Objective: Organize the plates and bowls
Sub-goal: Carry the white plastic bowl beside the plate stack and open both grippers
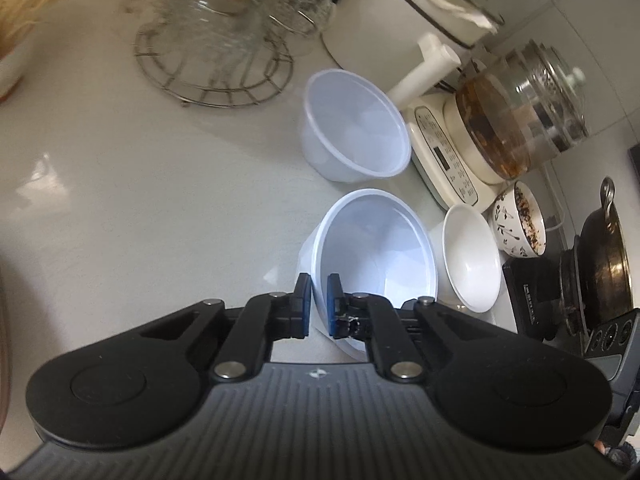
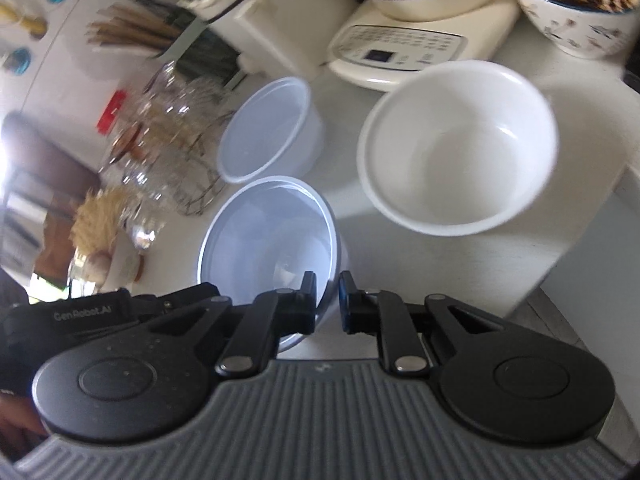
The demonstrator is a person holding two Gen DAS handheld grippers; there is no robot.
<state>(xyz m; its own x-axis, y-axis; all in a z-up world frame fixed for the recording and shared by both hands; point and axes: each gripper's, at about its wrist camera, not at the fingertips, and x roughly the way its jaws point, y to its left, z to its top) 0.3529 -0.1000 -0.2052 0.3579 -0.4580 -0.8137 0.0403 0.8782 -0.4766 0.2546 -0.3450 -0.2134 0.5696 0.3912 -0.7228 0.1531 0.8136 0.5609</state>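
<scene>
A translucent plastic bowl (image 1: 376,256) sits on the white counter, and my left gripper (image 1: 319,306) is shut on its near rim. My right gripper (image 2: 327,306) grips the same bowl's (image 2: 268,236) rim from the other side. A second plastic bowl (image 1: 354,126) stands farther back; it also shows in the right wrist view (image 2: 268,132). A white ceramic bowl (image 1: 472,258) stands to the right of the held bowl and is large in the right wrist view (image 2: 460,148).
A patterned bowl of dark food (image 1: 520,220) stands behind the ceramic bowl. A kettle base with glass pot (image 1: 512,128), a white appliance (image 1: 400,12) and a wire rack of glassware (image 1: 216,40) line the back. A dark pan (image 1: 604,256) is at right. The counter edge (image 2: 580,240) drops off.
</scene>
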